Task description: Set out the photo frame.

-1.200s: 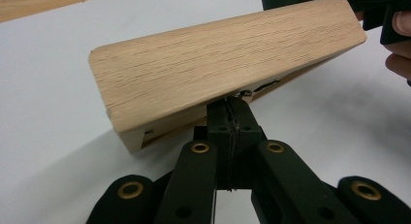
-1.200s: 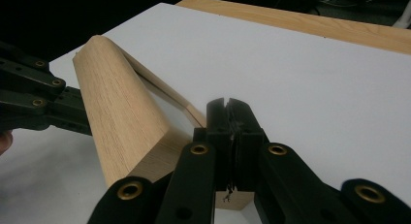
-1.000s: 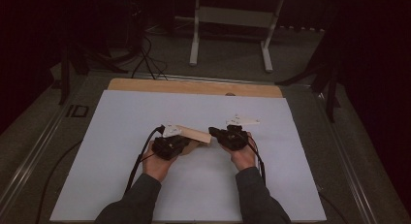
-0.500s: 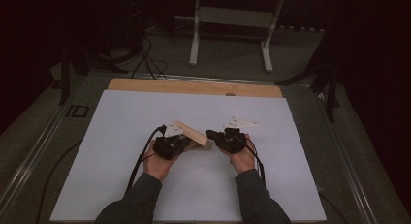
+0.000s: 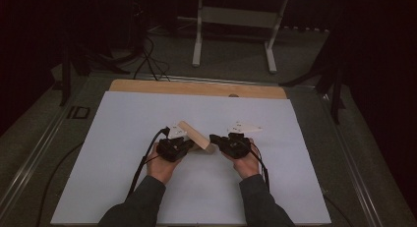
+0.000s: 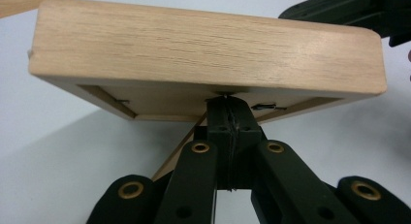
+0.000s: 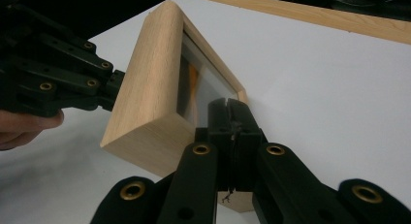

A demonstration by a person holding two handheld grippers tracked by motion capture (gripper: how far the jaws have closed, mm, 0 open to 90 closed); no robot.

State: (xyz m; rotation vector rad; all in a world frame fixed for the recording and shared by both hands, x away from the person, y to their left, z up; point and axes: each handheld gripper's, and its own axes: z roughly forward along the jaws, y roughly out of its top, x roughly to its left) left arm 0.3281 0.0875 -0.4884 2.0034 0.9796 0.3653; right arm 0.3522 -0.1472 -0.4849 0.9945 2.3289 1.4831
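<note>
So the table is covered by a big white sheet (image 5: 123, 138), and a strip of bare wood tabletop (image 5: 196, 88) peeks out along the far edge, with a small dark spot on it right at the sheet's edge. Grey floor (image 5: 236, 55) all around. Past the table there's a pale metal stand (image 5: 235, 20) on two legs with a crossbar between them. Black cables (image 5: 147, 55) snake across the floor at the far left, near some dark stand legs (image 5: 69, 70). More dark legs (image 5: 334, 74) at the far right. Background is pretty much black.
</note>
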